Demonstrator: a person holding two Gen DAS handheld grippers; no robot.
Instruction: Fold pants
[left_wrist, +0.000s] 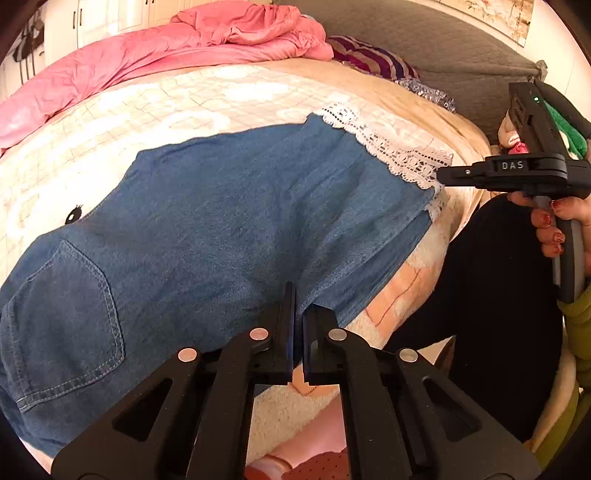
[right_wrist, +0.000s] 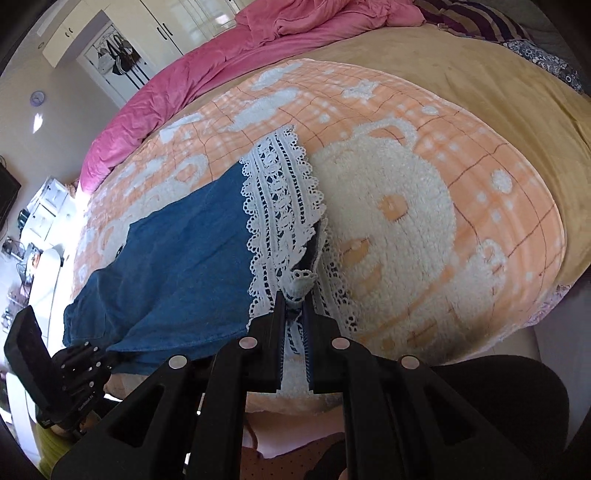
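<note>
Blue denim pants (left_wrist: 229, 206) with a white lace hem (left_wrist: 388, 147) lie flat on the bed, a back pocket (left_wrist: 62, 314) at the left. My left gripper (left_wrist: 301, 295) is shut on the pants' near edge, with blue cloth showing between its fingers. My right gripper (right_wrist: 295, 295) is shut on a lifted fold of the lace hem (right_wrist: 280, 206) at the pants' (right_wrist: 177, 251) near corner. In the left wrist view the right gripper (left_wrist: 441, 175) reaches in from the right to the lace. In the right wrist view the left gripper (right_wrist: 103, 356) sits at the denim's near edge.
An orange and white bear blanket (right_wrist: 406, 206) covers the bed. A crumpled pink duvet (left_wrist: 221, 33) lies along the far side, a striped pillow (left_wrist: 369, 59) beside it. A hand with red nails (left_wrist: 550, 229) holds the right tool above a black-clad leg (left_wrist: 491, 302).
</note>
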